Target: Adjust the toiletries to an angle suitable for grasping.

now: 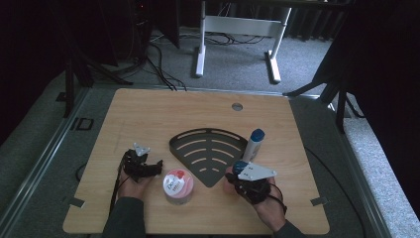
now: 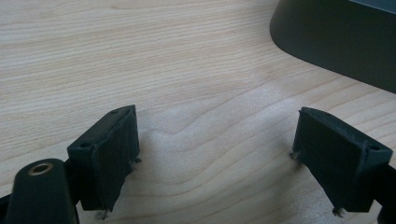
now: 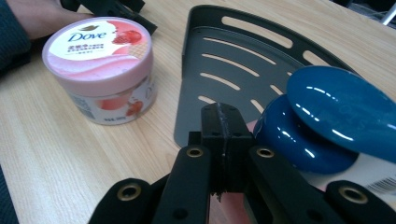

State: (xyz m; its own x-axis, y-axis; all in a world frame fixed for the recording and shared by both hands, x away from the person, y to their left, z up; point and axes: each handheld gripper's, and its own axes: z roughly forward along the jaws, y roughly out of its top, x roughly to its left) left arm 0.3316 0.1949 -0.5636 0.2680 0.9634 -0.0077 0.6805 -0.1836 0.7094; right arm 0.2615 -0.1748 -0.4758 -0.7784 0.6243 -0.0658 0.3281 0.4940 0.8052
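On my desk (image 1: 148, 106), the black fan-shaped rack (image 1: 210, 151) sits mid-desk, a blue-capped bottle (image 1: 253, 144) at its right edge. The pink Dove tub (image 1: 178, 186) stands near. My right tongs (image 3: 219, 135) are pinched together, empty; left tongs (image 2: 217, 154) gape wide, empty.

In the right gripper view the bottle with the open blue flip cap (image 3: 322, 135) is cut off at the right edge, its body hidden behind the gripper's frame and its label too clipped to read. The pink jar (image 3: 100, 70) carries small print too fine to read. In the left gripper view the black corner shelf (image 2: 341, 37) runs off the top right corner.
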